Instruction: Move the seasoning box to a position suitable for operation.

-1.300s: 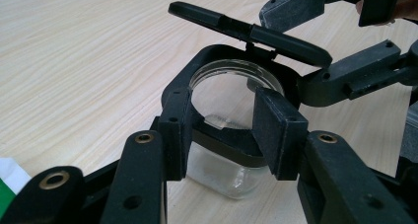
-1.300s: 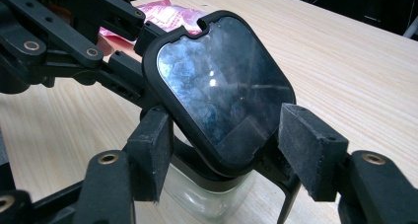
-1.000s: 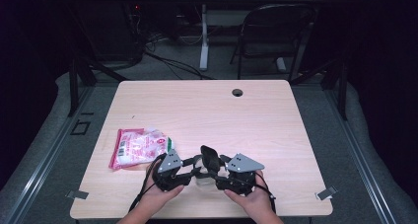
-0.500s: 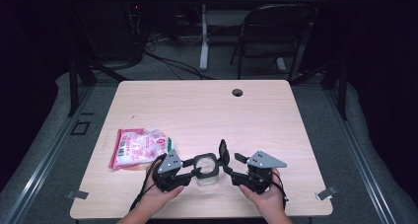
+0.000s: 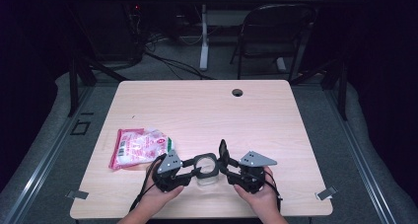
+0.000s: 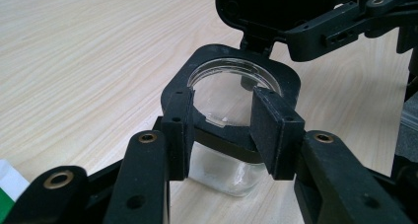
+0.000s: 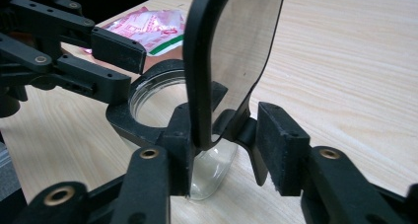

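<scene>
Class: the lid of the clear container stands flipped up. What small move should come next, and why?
Probably shut the right gripper onto the raised lid: its jaws have just been closing, the lid between them, a gap at one pad. The left gripper already steadies the container.

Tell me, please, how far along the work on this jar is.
Done: the lid stands flipped open on the jar. In hand: the left hand-held gripper clamps the jar's black collar; the right hand-held gripper has just been closing its jaws around the lid. Left: the jar looks empty, and the red packet lies nearby.
</scene>
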The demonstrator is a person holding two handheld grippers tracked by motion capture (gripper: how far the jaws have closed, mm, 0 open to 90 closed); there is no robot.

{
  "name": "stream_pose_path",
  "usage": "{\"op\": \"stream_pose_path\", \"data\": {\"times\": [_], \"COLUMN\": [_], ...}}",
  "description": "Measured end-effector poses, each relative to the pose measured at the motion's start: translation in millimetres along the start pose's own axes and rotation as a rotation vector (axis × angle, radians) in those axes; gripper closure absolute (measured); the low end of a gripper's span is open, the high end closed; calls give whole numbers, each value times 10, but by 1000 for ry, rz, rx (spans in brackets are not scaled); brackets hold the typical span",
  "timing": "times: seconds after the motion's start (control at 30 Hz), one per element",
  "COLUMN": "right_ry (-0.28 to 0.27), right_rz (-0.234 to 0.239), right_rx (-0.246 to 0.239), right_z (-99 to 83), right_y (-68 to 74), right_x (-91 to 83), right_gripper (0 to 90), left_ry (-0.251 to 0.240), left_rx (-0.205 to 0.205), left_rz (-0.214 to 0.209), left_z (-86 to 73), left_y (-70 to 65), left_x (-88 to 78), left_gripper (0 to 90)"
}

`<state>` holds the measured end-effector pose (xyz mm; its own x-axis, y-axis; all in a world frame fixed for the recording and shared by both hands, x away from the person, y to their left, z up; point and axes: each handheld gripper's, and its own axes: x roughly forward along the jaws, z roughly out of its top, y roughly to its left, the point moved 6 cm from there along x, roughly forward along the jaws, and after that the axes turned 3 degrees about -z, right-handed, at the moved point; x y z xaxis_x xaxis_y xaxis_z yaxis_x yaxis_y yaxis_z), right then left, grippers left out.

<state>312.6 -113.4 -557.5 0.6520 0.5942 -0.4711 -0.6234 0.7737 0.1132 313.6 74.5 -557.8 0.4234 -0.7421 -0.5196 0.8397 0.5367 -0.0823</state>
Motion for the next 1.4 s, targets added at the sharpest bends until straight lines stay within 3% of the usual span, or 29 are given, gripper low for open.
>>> {"op": "stream_pose_path", "data": {"times": [0.33, 0.47, 0.63, 0.9, 1.13, 1.27, 1.4], "right_ry": [9, 9, 3, 5, 7, 4, 13], "right_rz": [10, 2, -16, 0, -1, -5, -21], "right_rx": [20, 30, 57, 110, 90, 96, 67], "right_z": [41, 47, 53, 57, 57, 57, 46], "right_y": [-27, -79, -175, -263, -282, -318, -326], "right_x": [81, 110, 153, 189, 188, 192, 183], "right_gripper": [676, 669, 672, 636, 606, 596, 590], "left_ry": [-10, -14, 6, 6, -11, -28, -42], "left_rx": [-28, -34, -39, -67, -65, -78, -97], "left_rz": [1, 10, 22, 63, 103, 127, 144], "left_z": [-6, -24, -84, -142, -173, -176, -168], "left_y": [-2, 24, 88, 171, 282, 368, 475], "left_x": [14, -6, -54, -139, -225, -297, -380], "left_gripper": [573, 507, 519, 520, 521, 521, 527]}}
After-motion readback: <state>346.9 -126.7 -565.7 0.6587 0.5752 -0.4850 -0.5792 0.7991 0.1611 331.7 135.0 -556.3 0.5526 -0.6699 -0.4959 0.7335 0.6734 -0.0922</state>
